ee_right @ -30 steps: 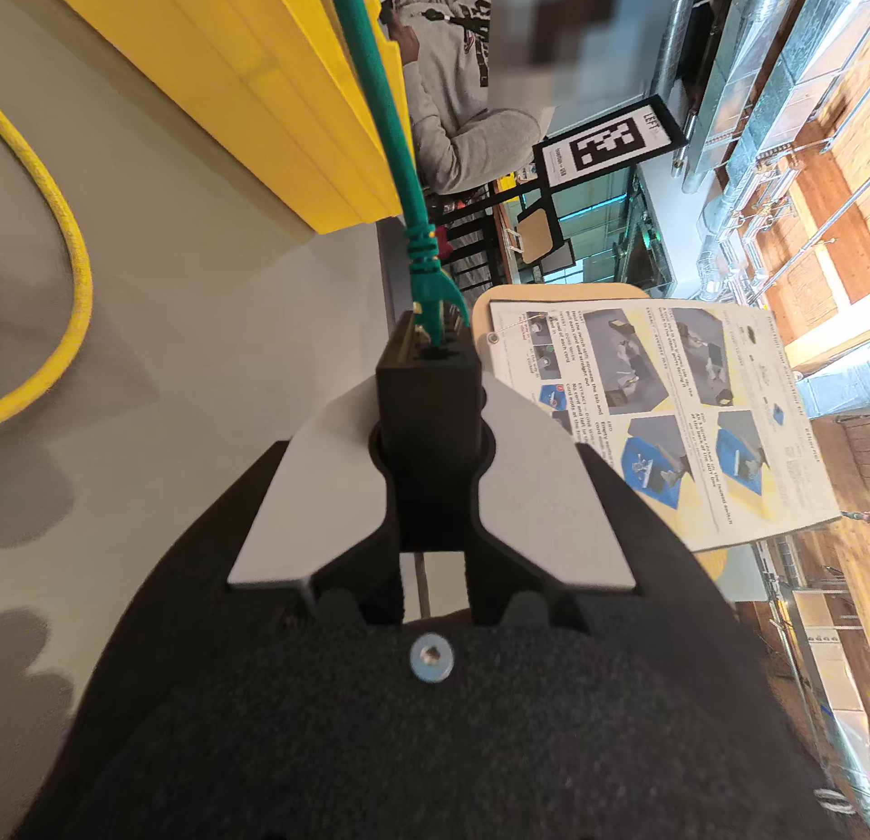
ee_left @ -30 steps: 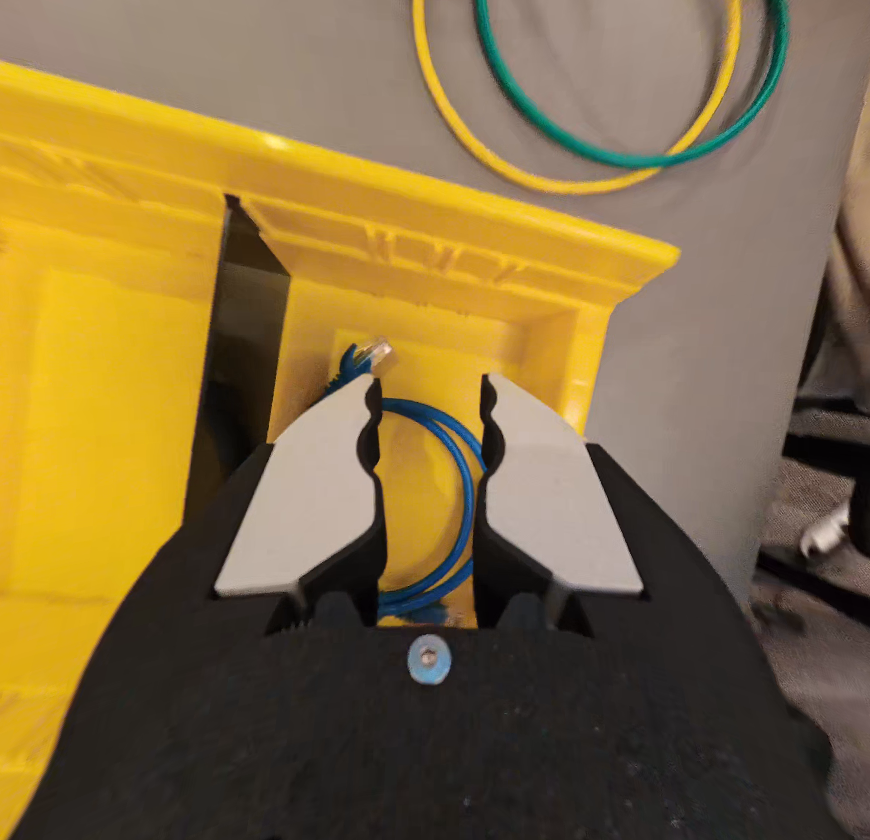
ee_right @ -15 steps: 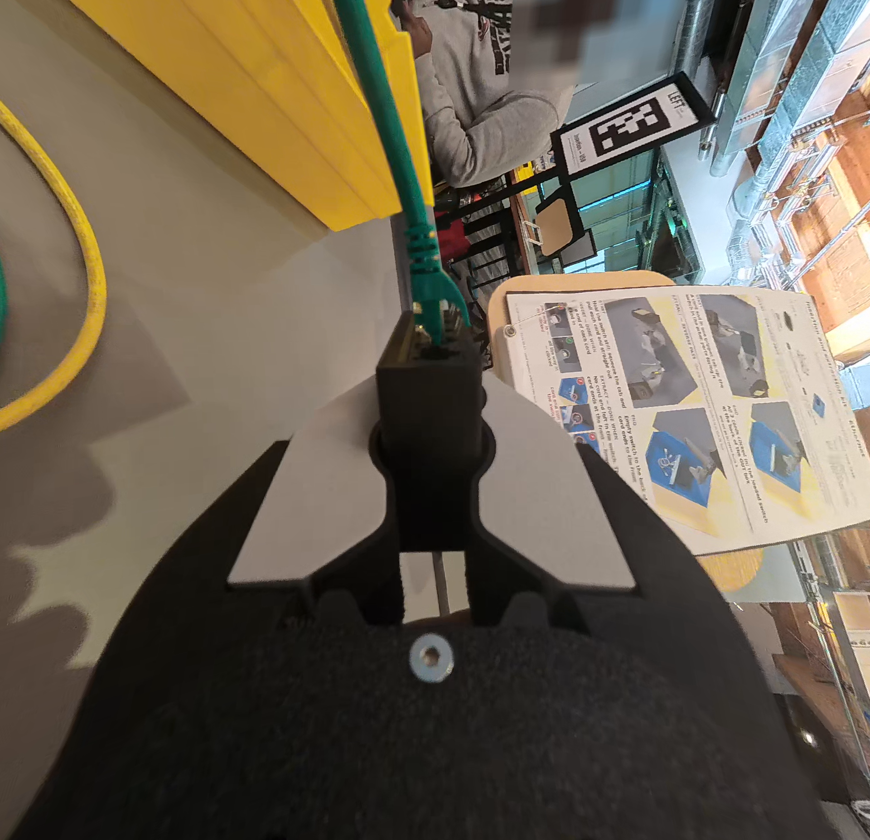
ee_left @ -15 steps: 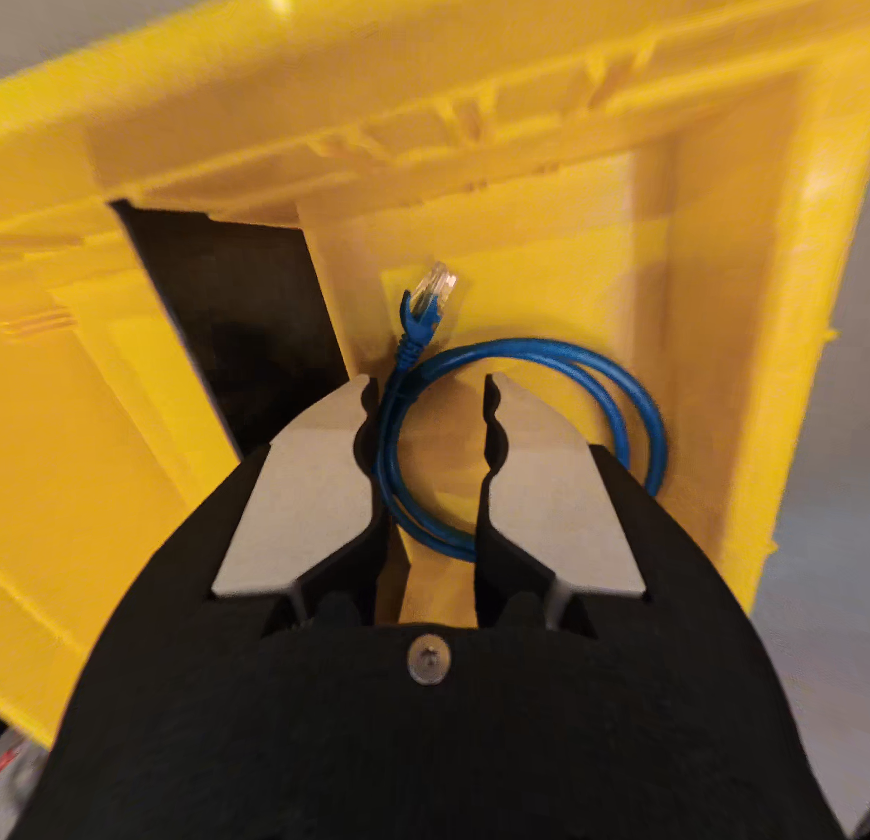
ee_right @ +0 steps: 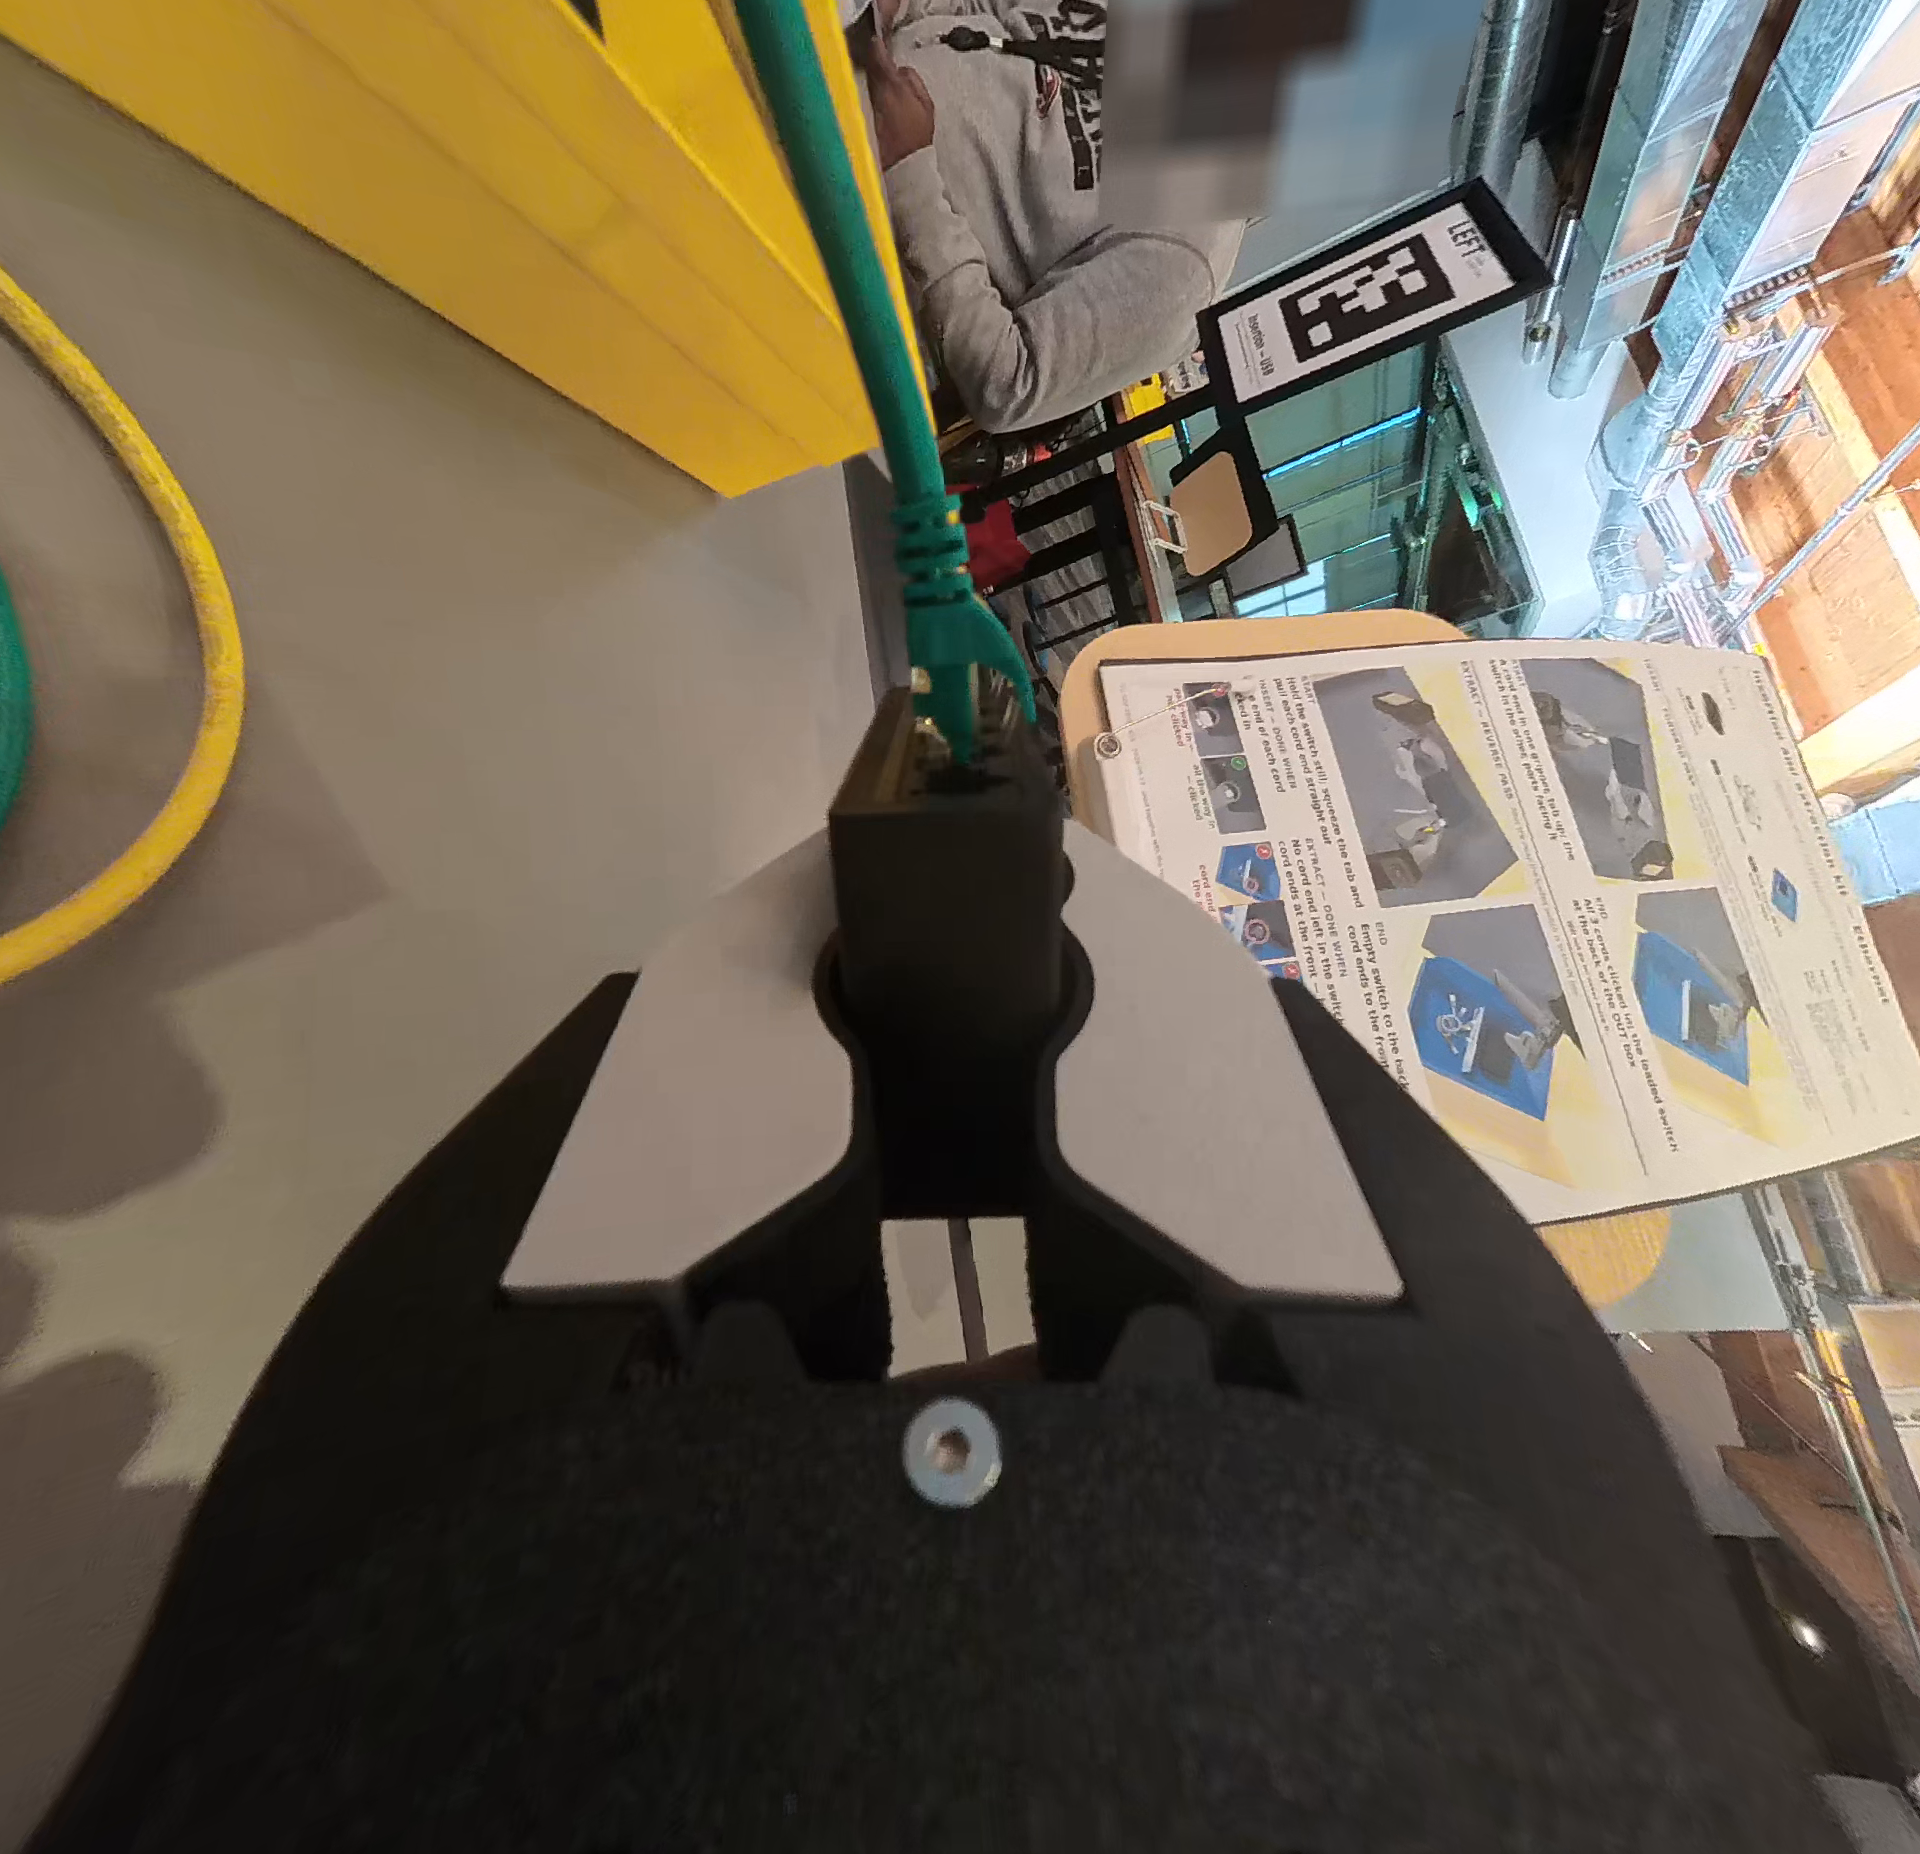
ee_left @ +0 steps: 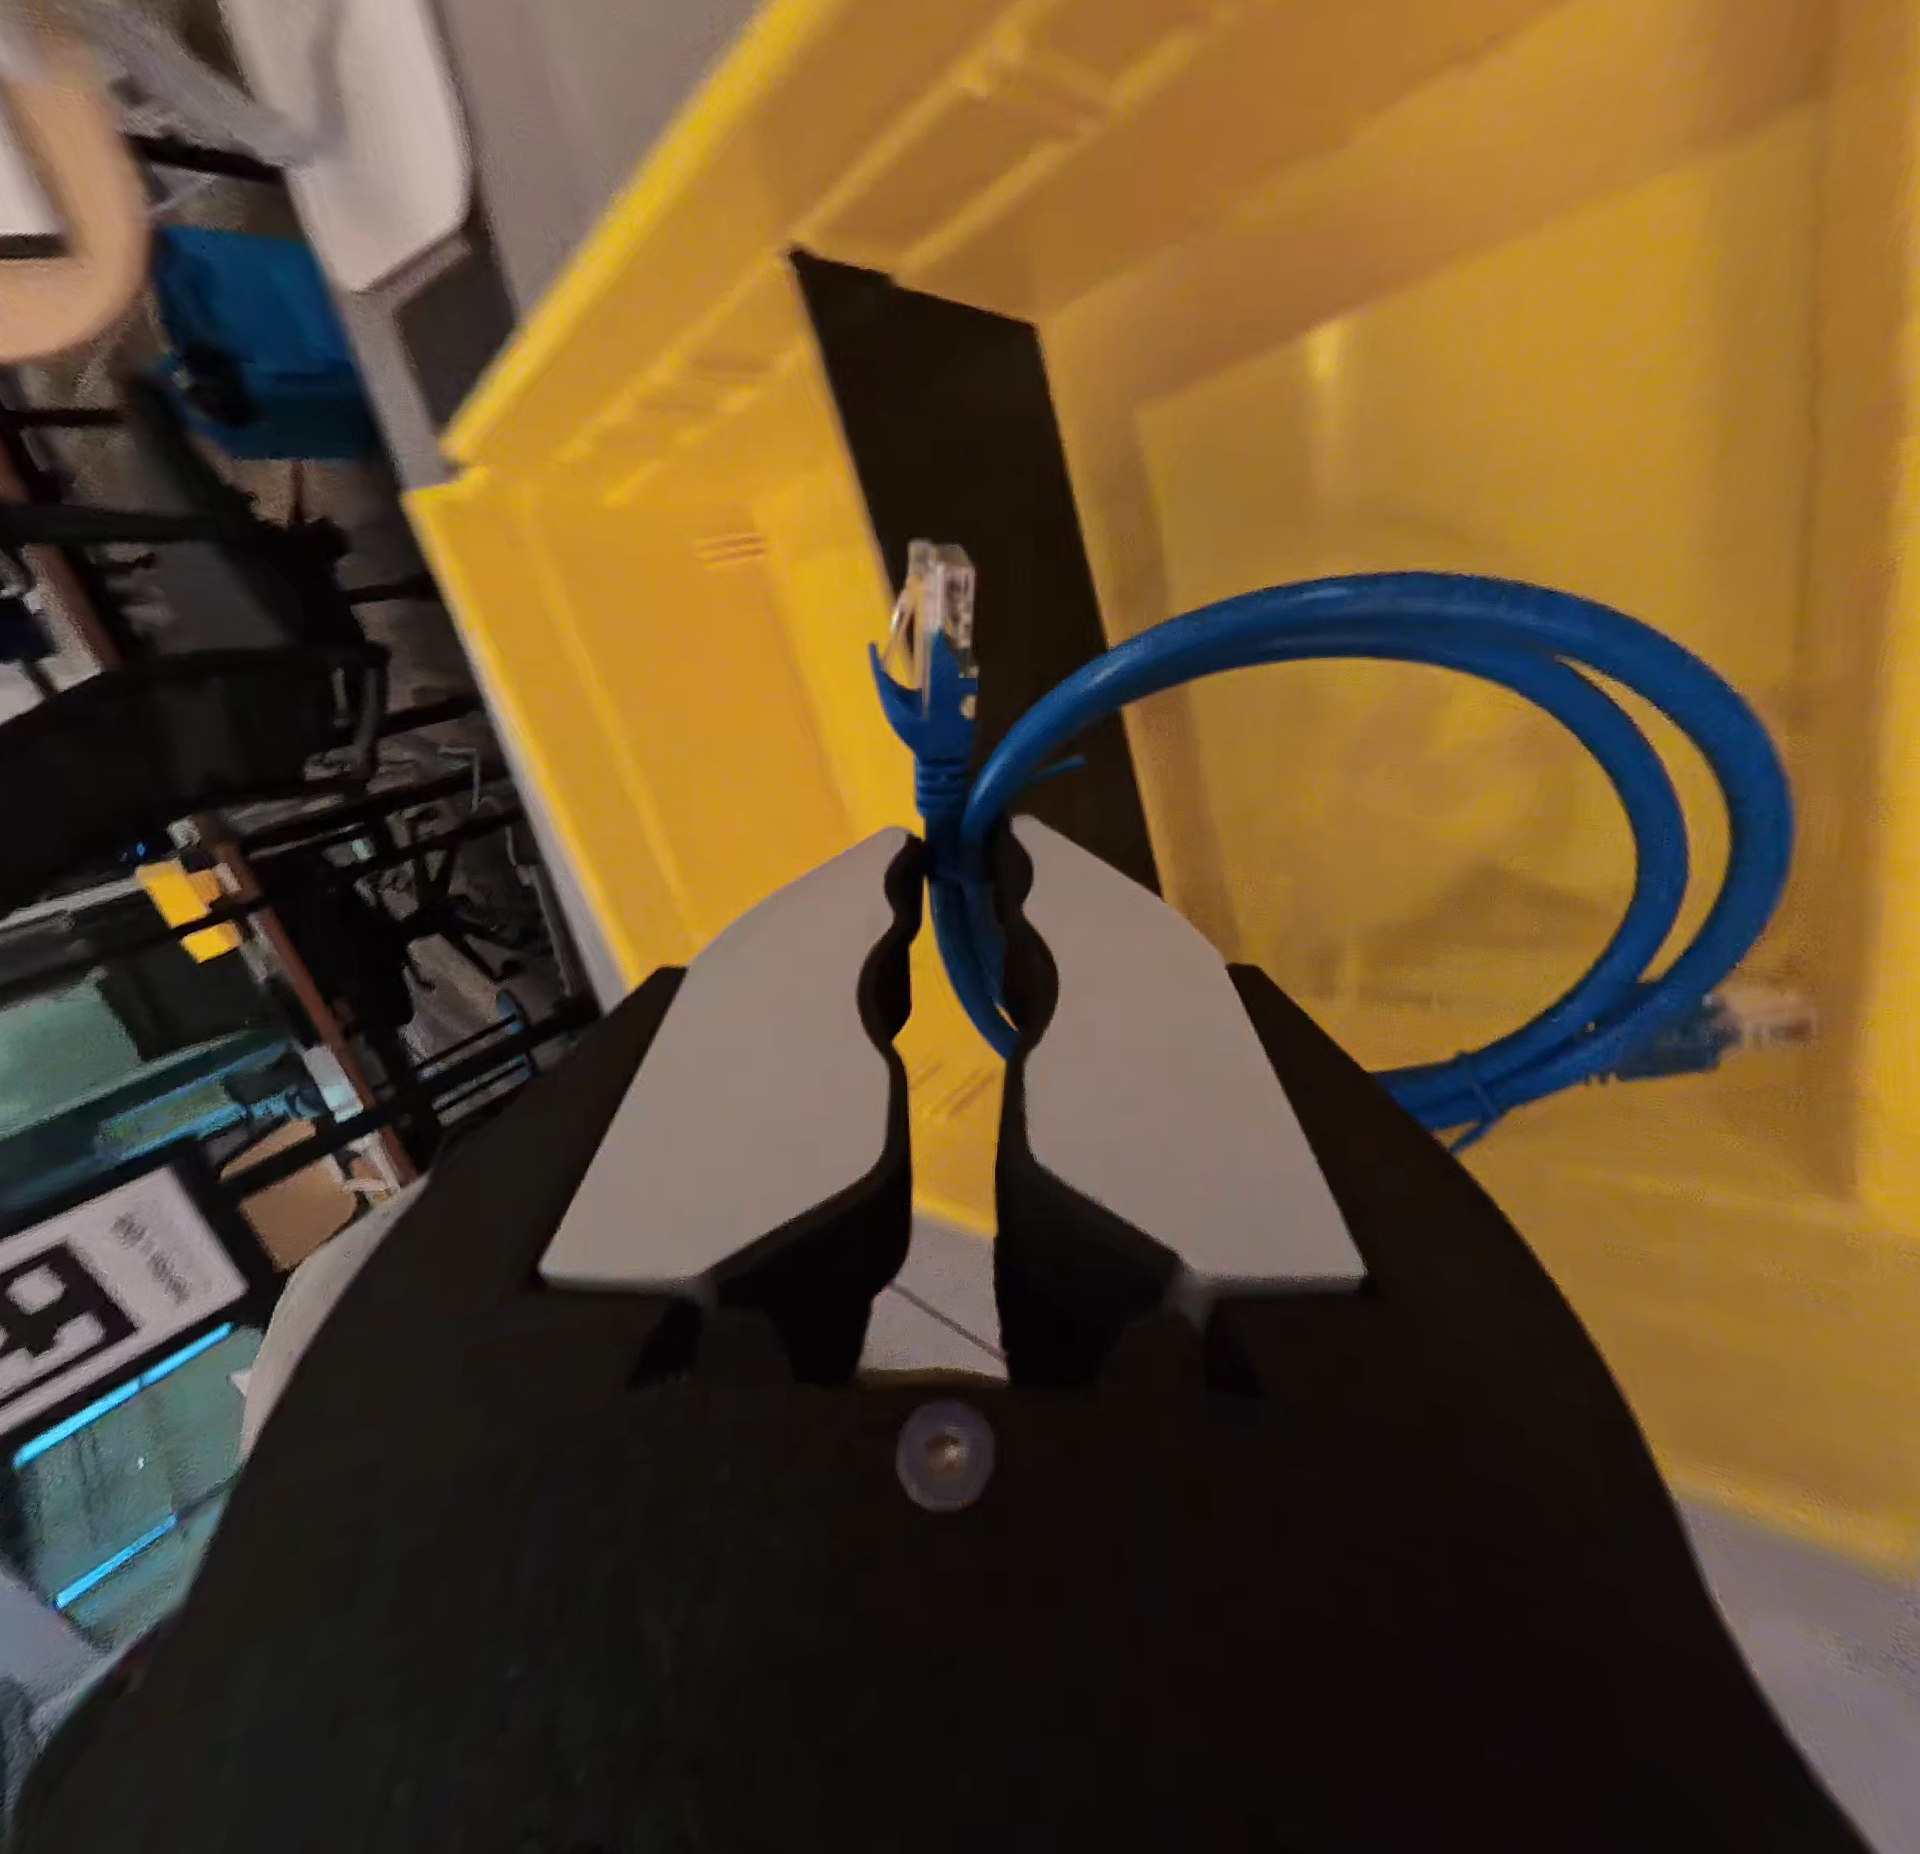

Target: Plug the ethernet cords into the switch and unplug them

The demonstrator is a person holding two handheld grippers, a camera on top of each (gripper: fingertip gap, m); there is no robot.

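Left claw [ee_left: 961,848] now pinches blue cord [ee_left: 1725,765] (labels unreadable).

Left hand-held gripper [ee_left: 961,859]: coiled cord [ee_left: 1683,765] loops to its right, plug [ee_left: 935,609] ahead, bin [ee_left: 1455,402] behind. Right hand-held gripper [ee_right: 951,869]: switch [ee_right: 951,869] between its fingers, second cord [ee_right: 831,246] plugged in ahead, third cord [ee_right: 197,609] on the table [ee_right: 520,661] left, instruction sheet [ee_right: 1507,921] right.

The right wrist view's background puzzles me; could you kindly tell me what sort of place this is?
Probably an open industrial-style workshop or lab: exposed metal ducting overhead, a black-and-white marker sign on a stand, and an illustrated instruction sheet beside the grey work table.
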